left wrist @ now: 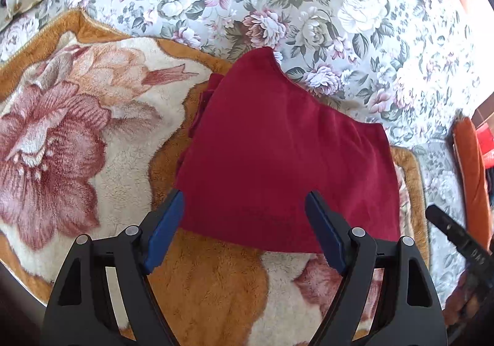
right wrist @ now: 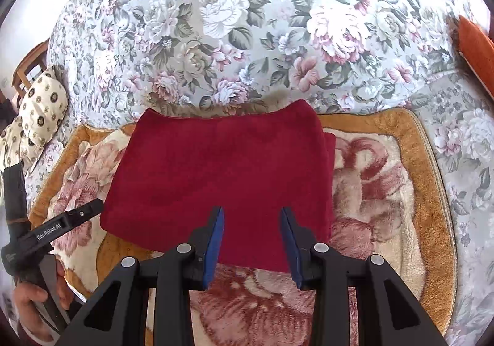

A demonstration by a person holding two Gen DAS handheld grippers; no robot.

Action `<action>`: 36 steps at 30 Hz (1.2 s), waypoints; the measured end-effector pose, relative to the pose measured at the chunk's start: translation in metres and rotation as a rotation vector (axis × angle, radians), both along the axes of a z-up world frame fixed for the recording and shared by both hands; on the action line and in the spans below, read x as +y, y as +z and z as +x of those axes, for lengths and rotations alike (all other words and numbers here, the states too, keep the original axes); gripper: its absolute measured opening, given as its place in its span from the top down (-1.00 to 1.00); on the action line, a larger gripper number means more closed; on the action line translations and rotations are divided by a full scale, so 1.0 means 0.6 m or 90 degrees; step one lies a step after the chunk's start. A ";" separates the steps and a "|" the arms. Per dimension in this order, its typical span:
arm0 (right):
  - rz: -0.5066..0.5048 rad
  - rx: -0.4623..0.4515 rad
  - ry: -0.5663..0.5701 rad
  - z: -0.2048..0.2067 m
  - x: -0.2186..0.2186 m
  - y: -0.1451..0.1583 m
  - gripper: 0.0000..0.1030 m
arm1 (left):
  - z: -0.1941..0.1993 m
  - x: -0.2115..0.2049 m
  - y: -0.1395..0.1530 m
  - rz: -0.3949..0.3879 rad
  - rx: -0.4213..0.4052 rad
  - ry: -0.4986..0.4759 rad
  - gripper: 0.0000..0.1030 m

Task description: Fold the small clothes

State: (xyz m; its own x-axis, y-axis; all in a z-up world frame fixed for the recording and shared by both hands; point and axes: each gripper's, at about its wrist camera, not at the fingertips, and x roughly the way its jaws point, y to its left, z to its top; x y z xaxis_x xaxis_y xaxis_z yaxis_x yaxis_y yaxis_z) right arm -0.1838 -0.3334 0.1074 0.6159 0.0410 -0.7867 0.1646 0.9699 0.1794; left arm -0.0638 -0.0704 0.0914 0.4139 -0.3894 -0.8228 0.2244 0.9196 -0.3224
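My left tongs are spread wide and my right tongs gape too, neither pinching anything, both hovering at the near edge of the red garment. It lies as a compact, layered rectangle on the plush floral blanket, which sits on the flowered bedspread. I judge the folding mostly done; perhaps one last fold or setting it aside remains.

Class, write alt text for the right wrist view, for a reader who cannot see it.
A folded dark red cloth lies flat on a fleecy flower-patterned blanket, with the open right tool hovering over its near edge. The blanket rests on a floral bedspread; the left tool shows at the left.
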 end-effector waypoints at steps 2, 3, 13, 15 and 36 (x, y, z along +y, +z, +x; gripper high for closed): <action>0.022 0.001 0.019 0.016 0.011 -0.006 0.31 | 0.004 -0.009 -0.004 0.008 -0.010 0.003 -0.56; 0.028 0.000 0.027 0.024 0.017 -0.011 0.31 | 0.007 -0.012 -0.008 0.012 -0.015 0.007 -0.56; -0.009 0.135 0.100 0.101 0.054 -0.177 0.33 | 0.075 -0.011 -0.093 0.070 0.010 0.036 -0.57; -0.007 0.108 0.108 0.105 0.060 -0.156 0.33 | 0.081 0.003 -0.101 0.039 0.029 0.049 -0.57; -0.058 0.084 0.197 0.480 0.267 -0.181 0.46 | 0.091 0.061 -0.116 -0.012 0.068 0.109 -0.57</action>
State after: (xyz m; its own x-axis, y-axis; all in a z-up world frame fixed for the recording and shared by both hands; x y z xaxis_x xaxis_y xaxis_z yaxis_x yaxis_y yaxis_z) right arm 0.1040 -0.1732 -0.0010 0.4777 0.1357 -0.8680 -0.1231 0.9886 0.0868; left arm -0.0094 -0.0335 0.0219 0.3856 -0.3364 -0.8592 0.0286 0.9351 -0.3533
